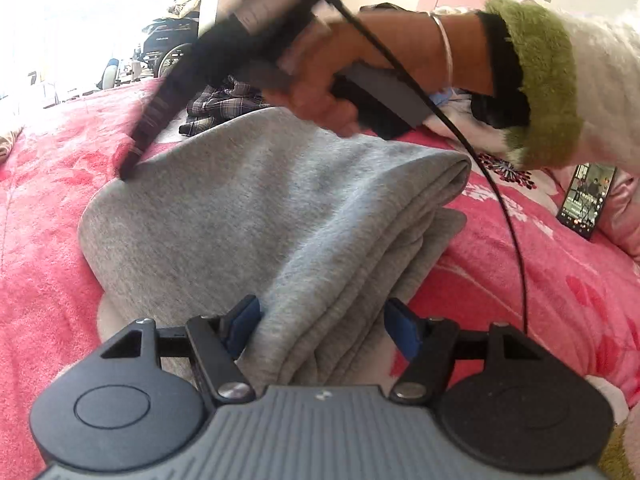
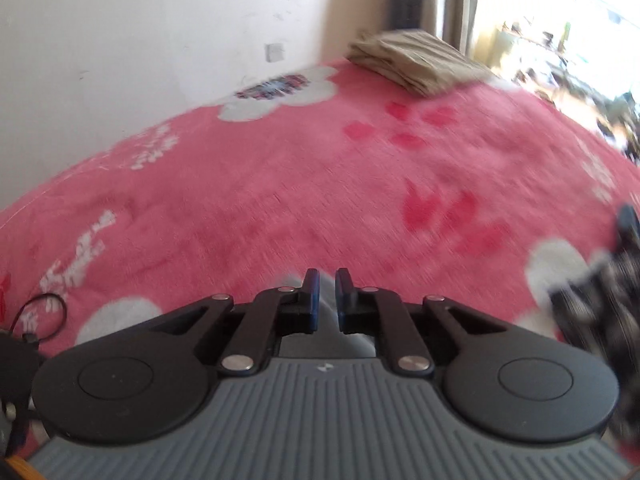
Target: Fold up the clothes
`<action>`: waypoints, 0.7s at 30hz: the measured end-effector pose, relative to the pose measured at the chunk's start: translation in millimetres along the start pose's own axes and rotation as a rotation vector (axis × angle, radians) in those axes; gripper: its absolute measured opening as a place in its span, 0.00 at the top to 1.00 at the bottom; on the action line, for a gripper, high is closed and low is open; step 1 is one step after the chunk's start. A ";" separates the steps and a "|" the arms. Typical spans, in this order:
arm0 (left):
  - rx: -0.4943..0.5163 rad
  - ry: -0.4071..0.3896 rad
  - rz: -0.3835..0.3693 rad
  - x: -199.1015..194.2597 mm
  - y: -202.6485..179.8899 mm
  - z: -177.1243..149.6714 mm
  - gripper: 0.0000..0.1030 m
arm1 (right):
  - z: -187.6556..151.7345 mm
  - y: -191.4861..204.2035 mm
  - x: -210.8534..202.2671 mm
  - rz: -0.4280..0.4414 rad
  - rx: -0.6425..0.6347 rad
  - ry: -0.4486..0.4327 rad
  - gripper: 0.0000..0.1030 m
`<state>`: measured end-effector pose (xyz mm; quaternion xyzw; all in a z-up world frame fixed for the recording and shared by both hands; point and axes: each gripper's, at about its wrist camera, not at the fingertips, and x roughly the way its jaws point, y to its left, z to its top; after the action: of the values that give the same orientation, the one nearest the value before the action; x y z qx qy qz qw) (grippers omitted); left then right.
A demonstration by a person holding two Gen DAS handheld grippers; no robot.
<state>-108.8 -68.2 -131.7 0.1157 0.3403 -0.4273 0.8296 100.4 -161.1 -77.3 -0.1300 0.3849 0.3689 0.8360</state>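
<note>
Pink floral blanket (image 2: 280, 184) beneath white wall (image 2: 120, 40), bright window (image 2: 560, 20)

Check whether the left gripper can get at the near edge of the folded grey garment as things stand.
Probably yes: the left gripper stands open with the grey garment's near layers already between its fingers, nothing in the way.

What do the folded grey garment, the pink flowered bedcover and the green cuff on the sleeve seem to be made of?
Folded grey garment: probably cotton jersey or sweatshirt knit; matte, heathered, with soft thick folds.
Pink flowered bedcover: looks like plush fleece; short fuzzy pile, slight sheen.
Green cuff: fluffy long-pile fleece or faux fur, judging by its shaggy surface.
</note>
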 end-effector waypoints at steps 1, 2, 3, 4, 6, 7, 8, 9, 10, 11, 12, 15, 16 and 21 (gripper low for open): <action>0.010 0.000 0.004 -0.3 -0.7 -0.5 0.33 | -7.2 -8.5 2.1 -0.006 0.035 0.015 0.92; 0.021 0.000 0.009 -0.6 -1.6 -1.3 0.33 | -14.4 -17.0 4.2 -0.011 0.070 0.029 0.92; 0.033 -0.001 0.015 -0.9 -2.5 -2.0 0.33 | -18.2 -27.8 5.3 0.004 0.124 0.015 0.92; 0.037 0.001 0.019 -1.0 -2.9 -2.7 0.33 | -17.6 -37.2 3.9 0.002 0.173 0.002 0.91; 0.040 0.006 0.026 -0.6 -3.8 -2.8 0.33 | -11.4 -47.1 -13.2 -0.070 0.201 -0.025 0.89; 0.040 0.008 0.029 -0.1 -4.5 -1.9 0.33 | -8.6 -50.0 -26.2 -0.111 0.196 -0.041 0.88; 0.036 0.011 0.029 -0.3 -4.0 -1.0 0.33 | -8.4 -53.5 -42.0 -0.127 0.197 -0.063 0.88; 0.030 0.014 0.028 -0.7 -3.2 0.0 0.33 | -9.7 -56.4 -59.3 -0.134 0.198 -0.083 0.88; 0.027 0.017 0.026 -0.2 -3.0 0.4 0.33 | -13.7 -57.2 -73.7 -0.132 0.199 -0.086 0.88; 0.028 0.020 0.026 -0.8 -2.2 0.9 0.33 | -18.6 -57.4 -87.3 -0.128 0.200 -0.084 0.88; 0.033 0.023 0.028 -0.7 -2.5 1.3 0.33 | -23.5 -57.6 -100.8 -0.124 0.201 -0.082 0.87; 0.057 0.027 0.042 0.3 -5.7 0.4 0.33 | -51.7 -61.3 -103.6 -0.111 0.238 -0.033 0.85; 0.065 0.027 0.047 0.4 -7.3 -0.9 0.33 | -62.7 -65.2 -96.7 -0.121 0.255 -0.009 0.85; 0.083 0.030 0.070 2.2 -13.0 3.6 0.34 | -102.3 -111.8 -89.8 -0.071 0.564 -0.150 0.87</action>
<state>-116.5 -79.2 -129.3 0.1681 0.3304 -0.4099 0.8334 85.8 -336.4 -86.9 0.1217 0.4044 0.2264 0.8777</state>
